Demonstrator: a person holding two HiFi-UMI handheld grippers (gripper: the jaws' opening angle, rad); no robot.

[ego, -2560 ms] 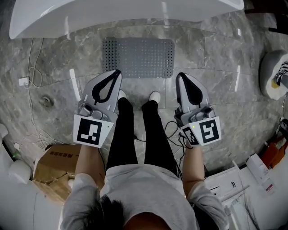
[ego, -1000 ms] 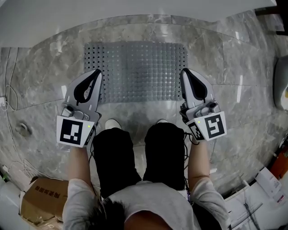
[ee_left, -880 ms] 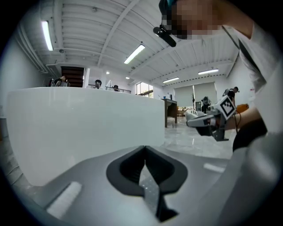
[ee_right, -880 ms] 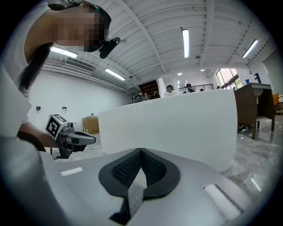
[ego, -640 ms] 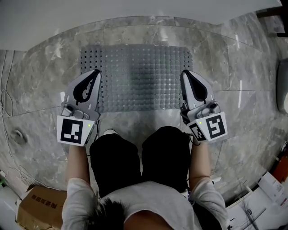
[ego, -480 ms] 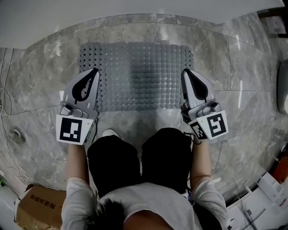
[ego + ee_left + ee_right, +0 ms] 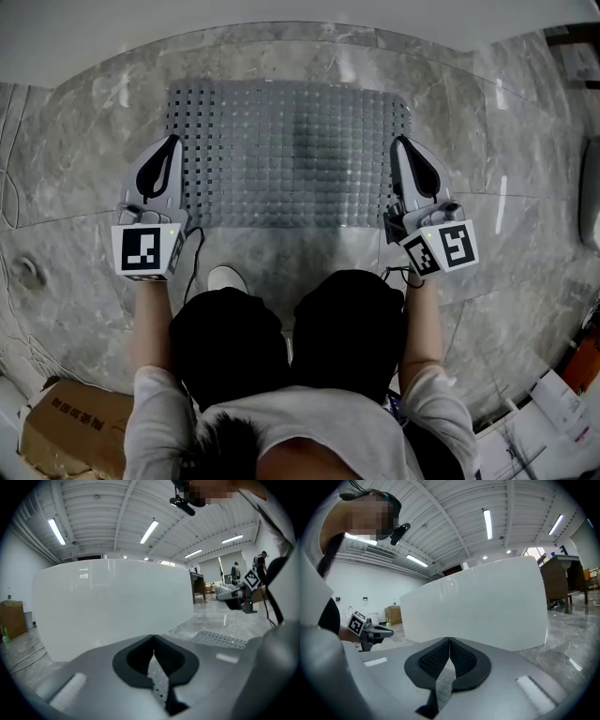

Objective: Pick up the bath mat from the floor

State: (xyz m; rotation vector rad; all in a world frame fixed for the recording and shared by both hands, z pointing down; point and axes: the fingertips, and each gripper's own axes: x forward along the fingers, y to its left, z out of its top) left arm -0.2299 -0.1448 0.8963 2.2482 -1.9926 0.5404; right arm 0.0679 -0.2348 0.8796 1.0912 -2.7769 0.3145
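While the person crouches over the marble floor (image 7: 525, 281), the head view shows the grey studded bath mat (image 7: 281, 155) lying flat just in front of the white bathtub (image 7: 281, 23). Its long axis runs left to right across the picture, parallel to the tub's edge. The left tongs (image 7: 171, 142) reach the mat's left short edge and the right tongs (image 7: 405, 142) its right short edge, both pointing toward the tub; whether they touch the mat cannot be told from here. A cardboard box (image 7: 56, 431) sits at the lower left corner, and what it holds cannot be made out. In the left gripper view the jaws are pressed together tip to tip with nothing clamped between them. The mat's dotted surface shows beneath through the gap behind the tips, and the right tongs appear at the right, well apart across the mat. In the right gripper view the jaws likewise meet, empty, with the mat's surface beneath, the tub wall ahead and the left tongs at the left.
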